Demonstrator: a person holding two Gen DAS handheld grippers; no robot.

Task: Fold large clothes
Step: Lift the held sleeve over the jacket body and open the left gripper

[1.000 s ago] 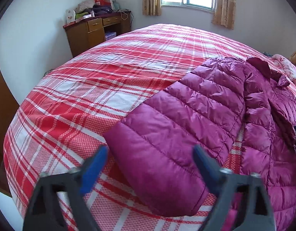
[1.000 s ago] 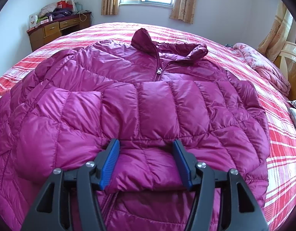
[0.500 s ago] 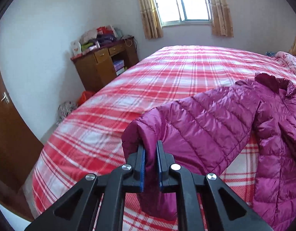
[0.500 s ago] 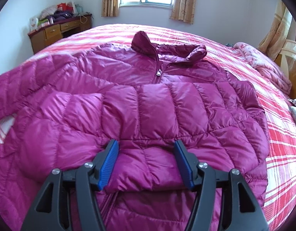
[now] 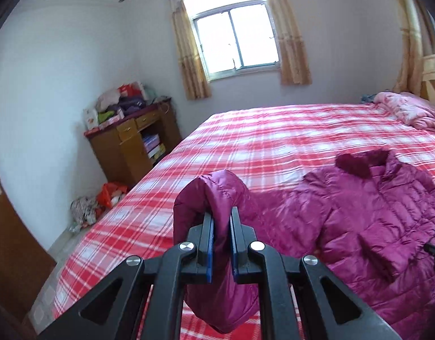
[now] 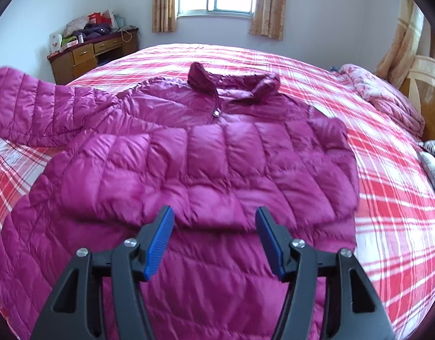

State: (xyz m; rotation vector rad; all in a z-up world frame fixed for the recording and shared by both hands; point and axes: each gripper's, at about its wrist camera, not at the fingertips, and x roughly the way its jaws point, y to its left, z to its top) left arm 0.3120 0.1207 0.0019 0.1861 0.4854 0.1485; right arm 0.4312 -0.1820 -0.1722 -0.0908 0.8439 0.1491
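Note:
A magenta quilted down jacket (image 6: 217, 153) lies face up on the bed, collar toward the window, with one sleeve (image 6: 189, 178) folded across its chest. My left gripper (image 5: 221, 218) is shut on the cuff of the other sleeve (image 5: 214, 195) and holds it up off the bed; the cuff droops over and below the blue pads. In the right wrist view that raised sleeve (image 6: 27, 107) stretches out to the left. My right gripper (image 6: 214, 218) hovers open over the lower front of the jacket, nothing pinched between its pads.
The bed has a red and white plaid cover (image 5: 274, 130). A rumpled pink quilt (image 5: 407, 110) lies by the wooden headboard at the right. A cluttered wooden desk (image 5: 126, 147) stands in the left corner, with bags on the floor (image 5: 104, 198) beside it.
My left gripper closed on the sleeve cuff and lifted it well above the bed. My right gripper stayed open and drew back a little from the folded sleeve.

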